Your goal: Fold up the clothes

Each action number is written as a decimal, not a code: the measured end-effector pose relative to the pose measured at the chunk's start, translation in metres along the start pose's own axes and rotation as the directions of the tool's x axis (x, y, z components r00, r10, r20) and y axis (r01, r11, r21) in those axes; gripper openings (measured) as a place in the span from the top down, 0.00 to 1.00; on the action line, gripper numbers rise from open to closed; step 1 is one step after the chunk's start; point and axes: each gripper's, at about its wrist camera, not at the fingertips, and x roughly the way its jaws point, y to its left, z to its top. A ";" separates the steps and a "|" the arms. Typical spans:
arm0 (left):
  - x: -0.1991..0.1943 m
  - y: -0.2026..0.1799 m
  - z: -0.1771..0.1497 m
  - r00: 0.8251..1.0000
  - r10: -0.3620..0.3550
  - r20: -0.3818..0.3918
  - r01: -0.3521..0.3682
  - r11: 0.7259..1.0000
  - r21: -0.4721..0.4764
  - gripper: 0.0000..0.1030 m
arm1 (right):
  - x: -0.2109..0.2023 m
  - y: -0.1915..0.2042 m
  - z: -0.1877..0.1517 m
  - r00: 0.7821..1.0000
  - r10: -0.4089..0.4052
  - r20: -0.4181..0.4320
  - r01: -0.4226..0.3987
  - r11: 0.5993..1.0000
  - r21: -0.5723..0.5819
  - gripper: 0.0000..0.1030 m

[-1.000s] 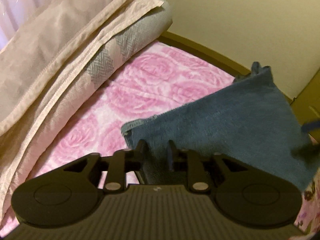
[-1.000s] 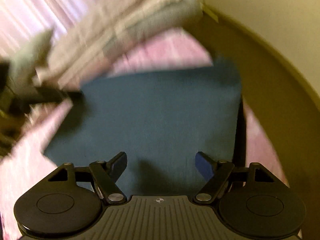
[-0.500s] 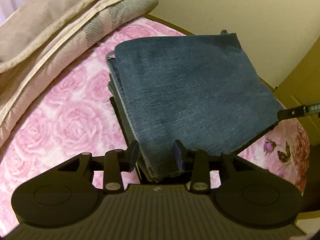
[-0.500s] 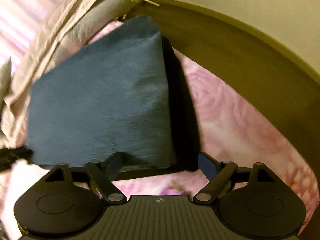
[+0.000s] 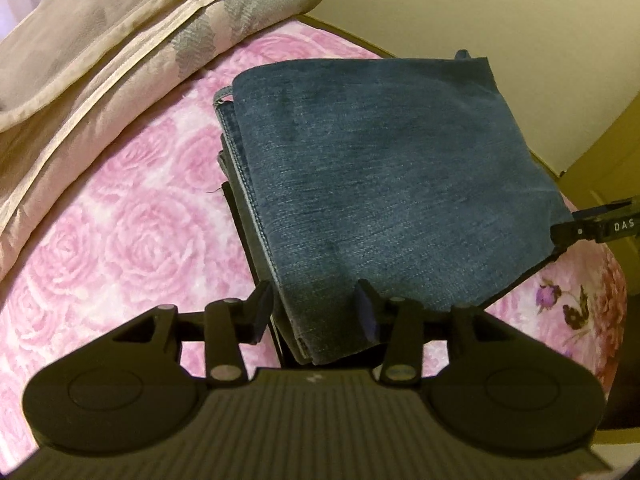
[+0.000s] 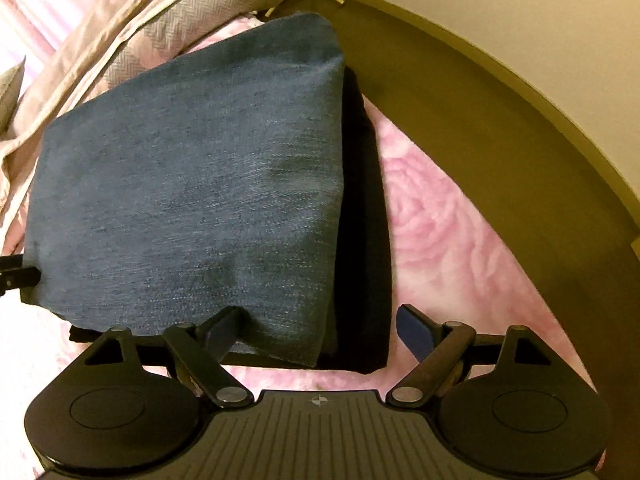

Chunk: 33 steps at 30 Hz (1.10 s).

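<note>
Bare pink blanket (image 5: 120,248) left of folded jeans (image 5: 392,184); heaped quilt (image 5: 100,48) beyond.

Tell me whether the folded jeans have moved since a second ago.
Yes. In the left wrist view the folded jeans swung up and left from the lower right, nearer the beige quilt, onto the pink rose blanket.

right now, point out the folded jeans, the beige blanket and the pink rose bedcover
folded jeans (image 5: 392,184), left wrist view, middle of the top layer
beige blanket (image 5: 92,52), left wrist view, upper folded part
pink rose bedcover (image 6: 448,232), right wrist view, a rose print
</note>
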 end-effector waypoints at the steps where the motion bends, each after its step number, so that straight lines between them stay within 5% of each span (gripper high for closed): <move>1: -0.004 -0.001 0.000 1.000 0.009 0.002 -0.009 1.000 -0.002 0.60 | -0.004 0.001 -0.002 1.000 -0.001 0.006 0.001 1.000 0.006 0.18; 5: -0.022 -0.008 -0.003 0.999 0.042 0.004 -0.042 0.999 -0.015 0.54 | -0.025 0.013 -0.012 0.999 0.014 0.040 -0.015 0.999 0.037 0.08; 6: -0.028 -0.009 -0.005 0.999 0.044 0.003 -0.044 0.999 -0.028 0.48 | -0.031 0.016 -0.016 0.999 0.017 0.050 -0.019 0.999 0.036 0.00; 11: -0.052 -0.017 -0.026 0.996 0.092 -0.009 -0.093 0.990 -0.108 0.10 | -0.052 0.030 -0.031 0.998 0.023 0.064 -0.026 0.998 0.052 0.00; 14: -0.057 -0.023 -0.042 0.991 0.128 -0.039 -0.132 0.980 -0.149 0.01 | -0.056 0.033 -0.038 0.999 0.023 0.030 -0.025 0.997 0.069 0.00; 20: -0.058 -0.037 -0.061 0.983 0.149 -0.107 -0.170 0.960 -0.221 0.01 | -0.060 0.042 -0.044 0.999 0.049 0.002 -0.049 0.998 0.044 0.00; 33: -0.077 -0.074 -0.062 0.990 0.130 -0.056 -0.139 0.968 -0.207 0.01 | -0.076 0.058 -0.041 0.998 0.060 -0.001 -0.060 0.997 -0.040 0.00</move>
